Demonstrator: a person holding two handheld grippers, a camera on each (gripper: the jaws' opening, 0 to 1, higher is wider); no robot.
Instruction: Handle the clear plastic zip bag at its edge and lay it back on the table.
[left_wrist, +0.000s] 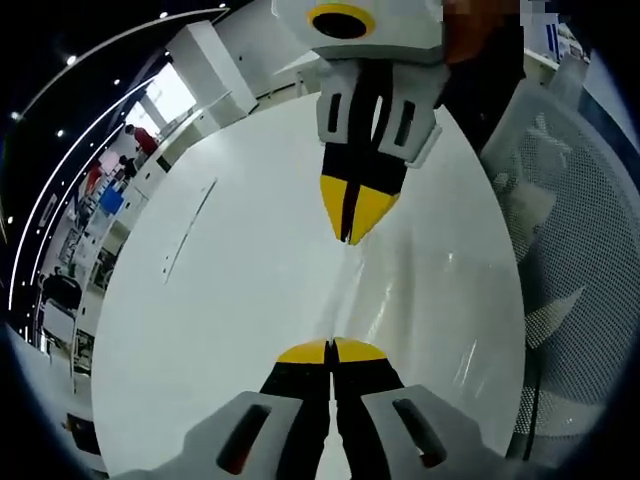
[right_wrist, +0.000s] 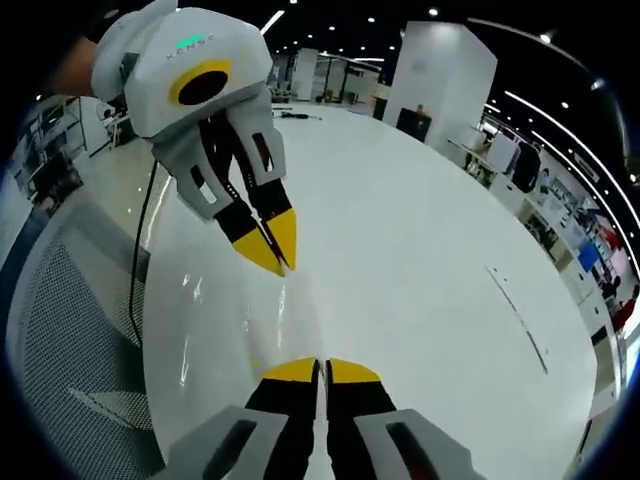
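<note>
The clear plastic zip bag (left_wrist: 347, 292) is stretched taut between both grippers just above the white table (left_wrist: 230, 330), showing as glossy streaks. In the left gripper view my left gripper (left_wrist: 331, 351) is shut on the bag's near edge, and the right gripper (left_wrist: 351, 236) comes down from the top, shut on the far edge. In the right gripper view my right gripper (right_wrist: 322, 371) pinches the bag (right_wrist: 288, 318) at the bottom, and the left gripper (right_wrist: 277, 259) clamps it from the upper left. Whether the bag touches the table is hard to tell.
A grey mesh chair (left_wrist: 575, 250) stands against the table's edge, also at the left of the right gripper view (right_wrist: 70, 330). A black cable (right_wrist: 138, 262) hangs past that edge. A thin dark line (right_wrist: 515, 305) marks the tabletop. Desks and people (left_wrist: 140, 142) are far behind.
</note>
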